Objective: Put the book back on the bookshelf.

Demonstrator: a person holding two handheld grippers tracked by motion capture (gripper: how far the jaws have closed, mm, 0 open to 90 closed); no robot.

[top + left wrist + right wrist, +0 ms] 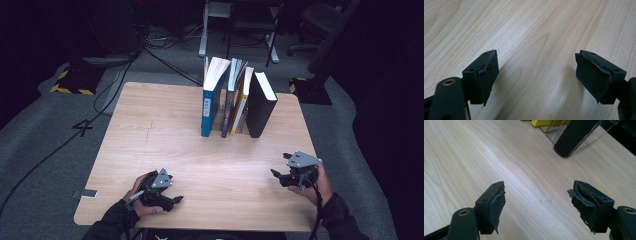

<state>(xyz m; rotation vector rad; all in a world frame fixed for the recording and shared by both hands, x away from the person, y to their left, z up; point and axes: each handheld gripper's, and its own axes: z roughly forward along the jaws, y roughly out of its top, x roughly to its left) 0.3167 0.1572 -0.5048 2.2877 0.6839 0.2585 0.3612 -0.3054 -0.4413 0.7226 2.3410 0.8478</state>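
Two hand-held grippers rest low on a wooden table (150, 130), nearest the camera. Beyond them, well apart from both, a row of books stands at the table's far edge: a blue book (208, 107), a yellow book (241, 107) and a black book (260, 107), the last leaning in a wire rack. Nearest that black book (574, 137) is the right gripper (278, 175), jaws spread wide over bare wood. Farther from the row, the left gripper (176, 200) also sits with jaws parted, nothing between them.
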